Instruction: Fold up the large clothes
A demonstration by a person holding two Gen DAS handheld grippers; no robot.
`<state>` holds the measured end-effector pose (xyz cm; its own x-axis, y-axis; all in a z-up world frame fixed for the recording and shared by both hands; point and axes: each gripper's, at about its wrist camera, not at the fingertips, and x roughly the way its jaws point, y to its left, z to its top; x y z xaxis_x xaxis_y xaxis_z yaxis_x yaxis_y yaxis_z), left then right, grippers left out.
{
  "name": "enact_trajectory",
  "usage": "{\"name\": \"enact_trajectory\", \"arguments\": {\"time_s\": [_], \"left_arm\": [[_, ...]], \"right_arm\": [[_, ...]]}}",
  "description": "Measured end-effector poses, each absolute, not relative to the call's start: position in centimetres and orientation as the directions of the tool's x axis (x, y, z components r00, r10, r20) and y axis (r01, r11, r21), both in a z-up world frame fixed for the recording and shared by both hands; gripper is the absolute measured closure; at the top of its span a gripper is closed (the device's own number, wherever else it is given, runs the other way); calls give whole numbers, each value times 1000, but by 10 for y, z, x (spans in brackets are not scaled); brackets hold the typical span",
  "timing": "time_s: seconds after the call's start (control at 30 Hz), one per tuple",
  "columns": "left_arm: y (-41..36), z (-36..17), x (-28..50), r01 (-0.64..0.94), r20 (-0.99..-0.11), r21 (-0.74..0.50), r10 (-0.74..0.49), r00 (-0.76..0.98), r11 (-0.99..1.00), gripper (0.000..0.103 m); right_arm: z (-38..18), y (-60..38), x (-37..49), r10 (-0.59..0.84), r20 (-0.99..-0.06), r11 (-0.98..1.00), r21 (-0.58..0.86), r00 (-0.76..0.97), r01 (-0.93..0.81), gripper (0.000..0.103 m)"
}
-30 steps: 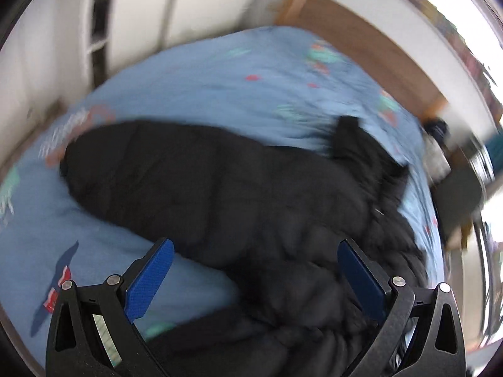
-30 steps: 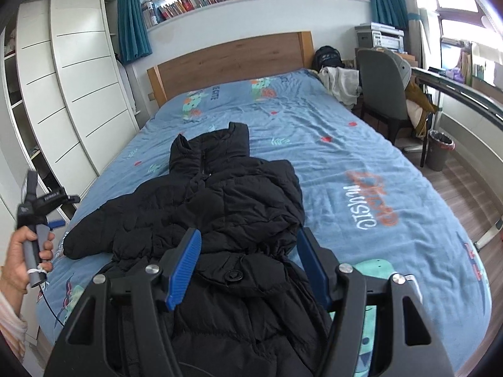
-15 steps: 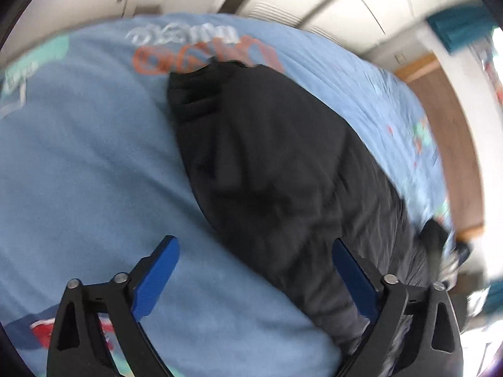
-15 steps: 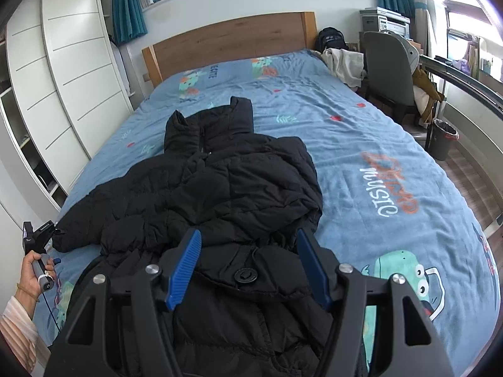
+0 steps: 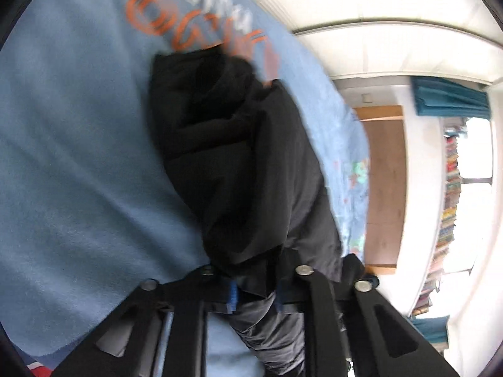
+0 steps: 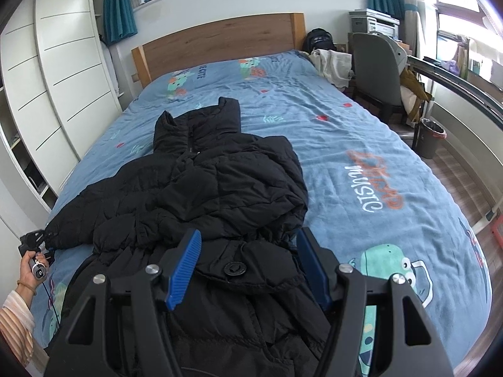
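A black puffer jacket (image 6: 220,188) lies face up on the blue bed cover (image 6: 345,132), collar toward the headboard. Its left sleeve (image 6: 81,216) stretches out to the bed's left edge. There a person's hand (image 6: 30,260) holds my left gripper (image 6: 33,240) at the cuff. In the left wrist view the jaws of my left gripper (image 5: 255,295) are closing, with the sleeve (image 5: 245,157) pinched between the blue pads. My right gripper (image 6: 248,260) hovers open over the jacket's lower front, near a black snap button (image 6: 234,267), gripping nothing.
White wardrobe doors (image 6: 63,78) run along the bed's left side. A wooden headboard (image 6: 220,40) stands at the far end. To the right are a grey chair (image 6: 374,69), a pile of light clothes (image 6: 330,62) and a waste bin (image 6: 432,136) on the wooden floor.
My left gripper dropped toward the sleeve end, rolled over, and its jaws went from wide open to pinching the cuff. The right gripper edged slightly closer to the jacket.
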<state>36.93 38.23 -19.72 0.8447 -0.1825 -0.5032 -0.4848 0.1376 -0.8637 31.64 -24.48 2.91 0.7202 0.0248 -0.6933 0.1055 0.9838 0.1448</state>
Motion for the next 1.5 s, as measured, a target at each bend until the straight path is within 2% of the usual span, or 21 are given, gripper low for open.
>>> {"name": "enact_trajectory", "arguments": {"time_s": [0.47, 0.87, 1.1, 1.5], "left_arm": [[356, -100, 388, -349, -422, -877, -180, 889, 330, 97], [258, -9, 416, -120, -350, -824, -331, 876, 553, 97], [190, 4, 432, -48, -410, -748, -406, 817, 661, 97], [85, -26, 445, 31, -538, -653, -492, 685, 757, 97]], "right_arm": [[54, -256, 286, 7, -654, 983, 143, 756, 115, 41], [64, -284, 261, 4, -626, 969, 195, 780, 152, 41], [62, -299, 250, -4, -621, 961, 213, 784, 174, 41], [56, -310, 246, -4, -611, 955, 233, 792, 185, 41]]}}
